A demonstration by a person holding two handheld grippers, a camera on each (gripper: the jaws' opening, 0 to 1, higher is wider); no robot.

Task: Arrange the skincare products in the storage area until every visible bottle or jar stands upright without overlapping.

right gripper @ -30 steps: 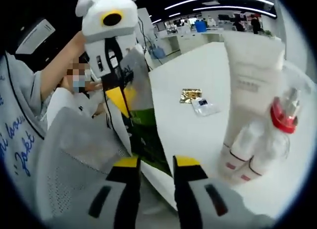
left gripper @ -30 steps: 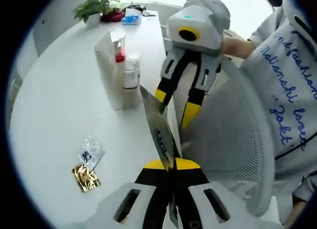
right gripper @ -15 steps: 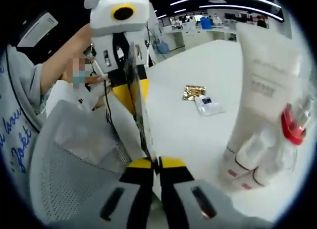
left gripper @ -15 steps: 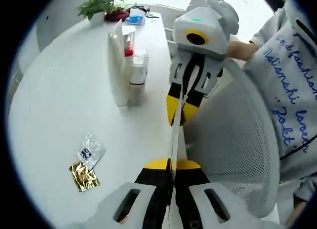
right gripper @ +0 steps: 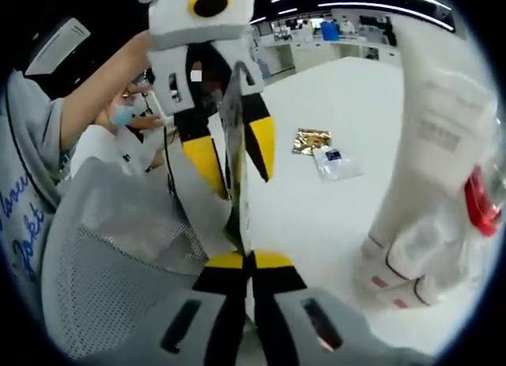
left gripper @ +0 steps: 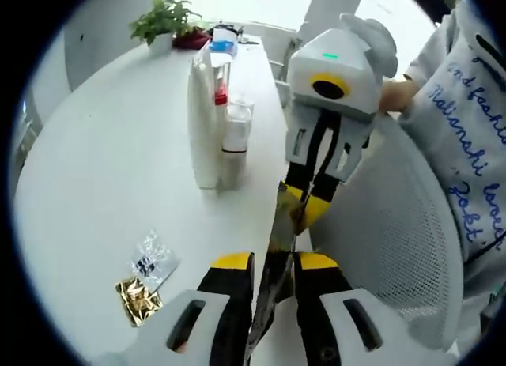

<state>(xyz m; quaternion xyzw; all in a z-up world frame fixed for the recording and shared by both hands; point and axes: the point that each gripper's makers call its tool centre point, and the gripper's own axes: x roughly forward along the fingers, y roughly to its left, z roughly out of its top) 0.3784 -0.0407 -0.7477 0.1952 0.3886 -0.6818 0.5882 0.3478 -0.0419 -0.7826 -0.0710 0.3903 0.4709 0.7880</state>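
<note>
Opened up since half a second ago: left tool (left gripper: 274, 259), then clamped on the foil packet (left gripper: 273, 275), now wide with that packet standing edge-on in the gap. Seen from the right gripper view as two yellow-tipped jaws spread either side of the packet's upper part, left tool (right gripper: 237, 180) hanging from above.

Across most of the left gripper view, white bench (left gripper: 95, 160). Right of it, white mesh chair (left gripper: 387, 239), close behind both tools. At the far right edge, grey sleeve with blue lettering (left gripper: 466, 145).

Reaching in from above, right tool (left gripper: 304, 208), narrow and pinched on the packet's far end. In its own view, right tool (right gripper: 249, 259) closed tight on the foil packet (right gripper: 234, 137), held upright over the bench edge beside the chair.

On the bench, tall white tube (left gripper: 204, 129), upright. Just beside it, touching or nearly so, clear bottle (left gripper: 236, 141), also upright, and behind the two a red-capped bottle (left gripper: 220, 93). Same cluster large and close at the right of the right gripper view, tall white tube (right gripper: 443, 129) above small bottles (right gripper: 403, 263).

At the bench's far end, potted plant (left gripper: 166, 18).

Well apart from the bottles, lying flat, clear sachet (left gripper: 154, 259) and, touching it, gold sachet (left gripper: 138, 299).
</note>
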